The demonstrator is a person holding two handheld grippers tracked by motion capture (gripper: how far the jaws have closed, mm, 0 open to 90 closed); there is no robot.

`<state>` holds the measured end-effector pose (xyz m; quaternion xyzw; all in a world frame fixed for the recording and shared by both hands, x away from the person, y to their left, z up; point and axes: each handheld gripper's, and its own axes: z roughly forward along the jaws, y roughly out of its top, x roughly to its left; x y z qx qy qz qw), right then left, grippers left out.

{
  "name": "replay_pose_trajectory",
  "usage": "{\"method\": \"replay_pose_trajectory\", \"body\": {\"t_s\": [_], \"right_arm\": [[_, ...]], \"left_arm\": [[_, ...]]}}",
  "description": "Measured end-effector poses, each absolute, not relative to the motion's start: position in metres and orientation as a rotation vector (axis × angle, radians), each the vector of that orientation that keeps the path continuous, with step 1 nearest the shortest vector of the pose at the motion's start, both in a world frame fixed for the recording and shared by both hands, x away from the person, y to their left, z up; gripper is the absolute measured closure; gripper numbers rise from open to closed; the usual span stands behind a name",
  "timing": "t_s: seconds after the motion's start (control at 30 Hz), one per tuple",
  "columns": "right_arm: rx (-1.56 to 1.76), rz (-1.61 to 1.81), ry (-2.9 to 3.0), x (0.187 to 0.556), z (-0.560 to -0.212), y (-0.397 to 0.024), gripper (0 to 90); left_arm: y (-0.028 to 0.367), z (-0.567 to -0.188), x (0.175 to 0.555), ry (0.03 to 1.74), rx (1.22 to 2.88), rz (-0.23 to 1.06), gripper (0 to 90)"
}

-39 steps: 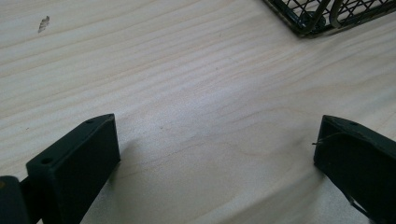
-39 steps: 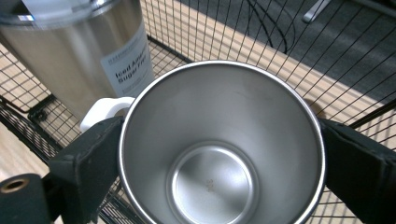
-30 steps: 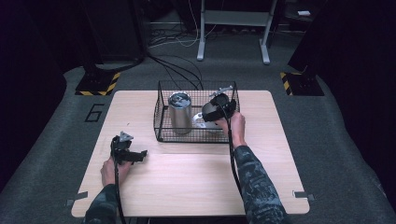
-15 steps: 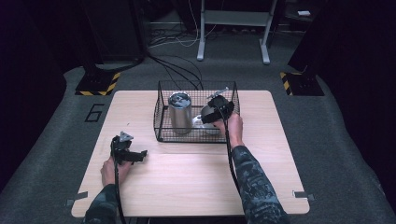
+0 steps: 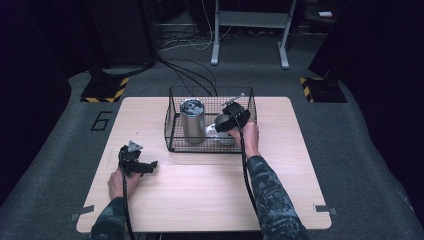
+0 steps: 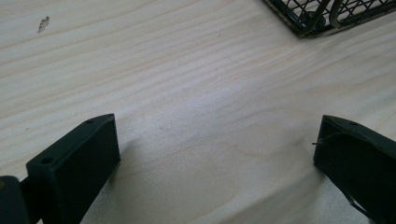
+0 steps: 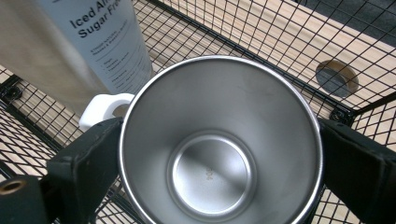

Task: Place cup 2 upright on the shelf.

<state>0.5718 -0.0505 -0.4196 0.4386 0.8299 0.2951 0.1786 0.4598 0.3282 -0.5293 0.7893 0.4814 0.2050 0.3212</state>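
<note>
A steel cup (image 7: 219, 186) sits mouth-up between the jaws of my right gripper (image 7: 218, 140), which press on its rim from both sides. In the high view my right gripper (image 5: 226, 121) is inside the black wire basket (image 5: 172, 127) with the cup (image 5: 221, 123), right of a tall steel canister (image 5: 192, 120). The canister (image 7: 98, 42) carries a printed label. My left gripper (image 5: 146, 166) rests on the table (image 5: 200, 190) at the front left. Its jaws (image 6: 215, 154) stand wide open over bare wood.
A white handle (image 7: 100, 109) pokes out beside the cup, low in the basket. The basket's corner (image 6: 322, 14) lies ahead of my left gripper. A round hole (image 7: 337, 77) is in the tabletop beyond the basket wall.
My right gripper has shifted slightly left inside the basket with the cup. The left gripper has stayed put.
</note>
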Motion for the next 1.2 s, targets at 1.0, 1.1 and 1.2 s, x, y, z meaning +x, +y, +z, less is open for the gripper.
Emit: {"method": "replay_pose_trajectory", "body": {"t_s": [1.0, 1.1, 1.2], "right_arm": [[1.170, 0.879, 2.410, 0.537, -0.367, -0.063, 0.6], [1.153, 0.894, 2.414, 0.525, -0.361, -0.070, 0.8], [1.148, 0.920, 2.411, 0.511, -0.359, -0.080, 0.8]], "left_arm": [[0.328, -0.529, 0.460, 1.263, 2.075, 0.540, 0.1], [0.328, -0.529, 0.460, 1.264, 2.075, 0.539, 0.1], [0.328, -0.529, 0.460, 1.264, 2.075, 0.539, 0.0]]}}
